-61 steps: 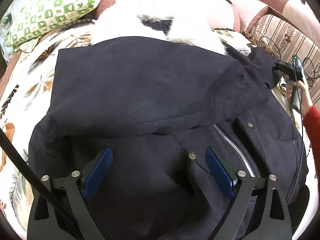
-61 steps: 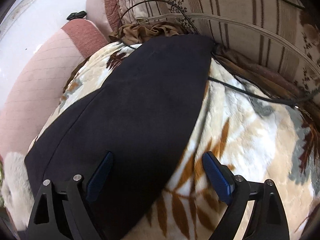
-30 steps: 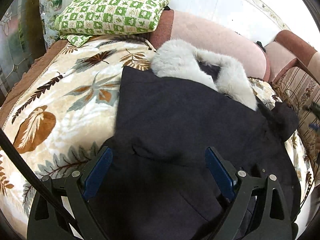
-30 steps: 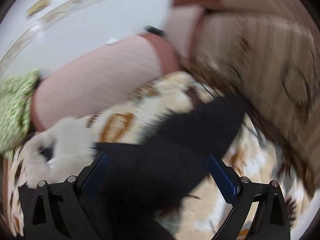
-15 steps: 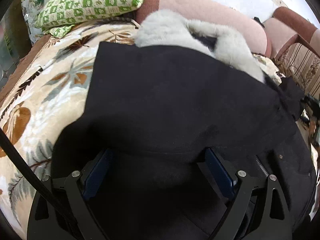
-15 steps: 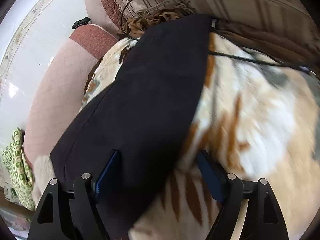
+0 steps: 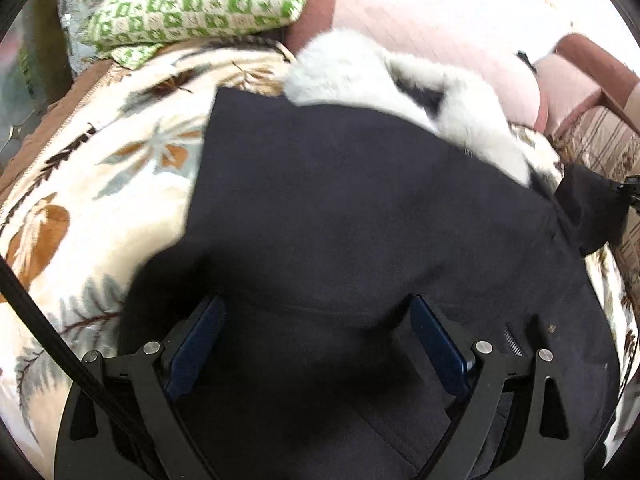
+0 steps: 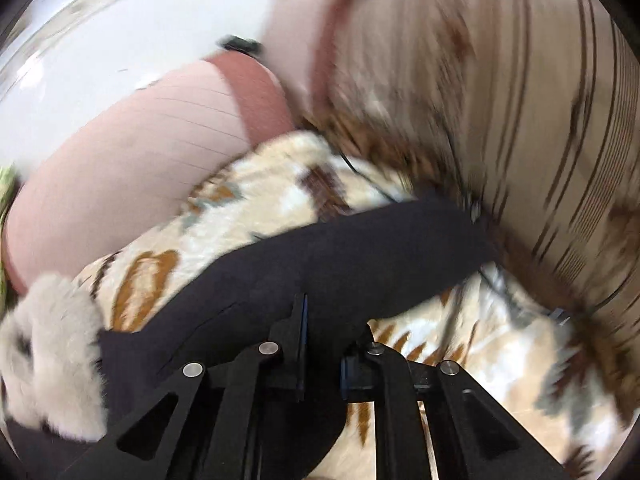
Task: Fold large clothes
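A dark navy coat (image 7: 360, 200) with a pale fur collar (image 7: 360, 64) lies spread on a leaf-patterned blanket (image 7: 100, 168). My left gripper (image 7: 316, 308) hovers open over the coat's folded lower part, its blue pads (image 7: 196, 340) wide apart and not pinching the cloth. In the blurred right wrist view, the coat's sleeve (image 8: 360, 248) stretches across the blanket toward the striped sofa. My right gripper (image 8: 324, 320) is closing, its fingers nearly together with the sleeve's near edge pinched between them. The fur collar (image 8: 48, 352) shows at lower left there.
A green checked pillow (image 7: 200, 4) lies at the back left. A pink bolster cushion (image 8: 120, 152) runs behind the collar. A striped sofa back (image 8: 520, 120) rises on the right, and a thin dark cable (image 8: 372, 184) crosses the blanket (image 8: 500, 340) near the sleeve end.
The right gripper's jaws went from wide open around the sleeve edge to nearly together on it, and its view swung sideways. The left gripper stays open, slightly lower over the coat.
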Demonstrator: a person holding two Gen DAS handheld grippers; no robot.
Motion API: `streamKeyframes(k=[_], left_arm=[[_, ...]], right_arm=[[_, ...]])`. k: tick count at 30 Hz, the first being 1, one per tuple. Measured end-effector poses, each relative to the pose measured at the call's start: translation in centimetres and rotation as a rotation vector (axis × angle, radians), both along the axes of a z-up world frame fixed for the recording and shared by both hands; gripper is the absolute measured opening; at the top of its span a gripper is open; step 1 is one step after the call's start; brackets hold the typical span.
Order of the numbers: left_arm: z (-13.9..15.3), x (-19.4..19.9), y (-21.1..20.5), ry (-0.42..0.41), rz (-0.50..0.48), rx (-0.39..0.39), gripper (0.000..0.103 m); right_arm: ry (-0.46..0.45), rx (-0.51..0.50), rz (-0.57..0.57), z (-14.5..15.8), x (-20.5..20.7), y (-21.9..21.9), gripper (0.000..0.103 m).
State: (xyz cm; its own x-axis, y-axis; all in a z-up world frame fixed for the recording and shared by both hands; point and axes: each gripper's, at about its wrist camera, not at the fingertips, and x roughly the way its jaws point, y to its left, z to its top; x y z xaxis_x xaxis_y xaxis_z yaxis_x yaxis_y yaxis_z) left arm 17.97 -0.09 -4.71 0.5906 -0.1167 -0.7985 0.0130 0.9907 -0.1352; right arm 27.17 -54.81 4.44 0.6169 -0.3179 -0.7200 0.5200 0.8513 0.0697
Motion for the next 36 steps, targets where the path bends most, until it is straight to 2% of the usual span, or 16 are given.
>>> streamKeyframes(k=[2,5,11,14,17,21,25,27,28,29,33,36], left_arm=[[1.2,-0.6,0.9,-0.033,0.025,-0.016,0.093],[2.5,-1.0,2.3,-0.07,0.065,-0.037,0.093],[4.5,-1.3,6.6,-0.113,0.174,-0.109,0.093],[5.4,-1.6,8.5,-0.142,0.23,-0.119,0.093],[6.2,-1.7,10.1,-0.177,0.284,-0.089,0.093],[7.0,-1.6,12.3,-0.208,0.356,-0.053,0.093],[6.8,-1.6,14.0,-0.203,0.392,-0.089,0.093],[6.6,-1.6,14.3,-0.194,0.394,-0.111,0.093],[6.6,-1.6,14.3,-0.193,0.394,-0.114,0.093],[6.6,-1.7,14.2,-0.196,0.393,-0.113,0.093],[6.8,-1.9,13.5,-0.207,0.374,-0.093,0.093],[6.8,-1.9,13.3,-0.207,0.358,-0.094,0.093]], right_arm=[[-0.019,-0.081,0.066,2.8,-0.5,3.5,0.012],[-0.026,-0.184,0.164,5.2,-0.9,8.6,0.012],[-0.024,-0.348,0.391,6.4,-2.2,20.6,0.011],[-0.008,-0.4,0.505,5.5,-2.5,26.3,0.01],[0.022,-0.464,0.62,3.4,-3.3,31.7,0.01],[0.095,-0.574,0.757,-2.3,-4.6,38.0,0.01],[0.154,-0.633,0.813,-7.1,-5.9,41.0,0.013],[0.166,-0.661,0.845,-8.6,-7.2,41.6,0.028],[0.167,-0.658,0.859,-8.7,-7.8,41.8,0.044],[0.162,-0.651,0.87,-8.7,-8.5,41.7,0.051],[0.133,-0.543,0.914,-6.7,-12.3,39.9,0.057],[0.081,-0.443,0.881,-4.2,-14.7,36.6,0.059]])
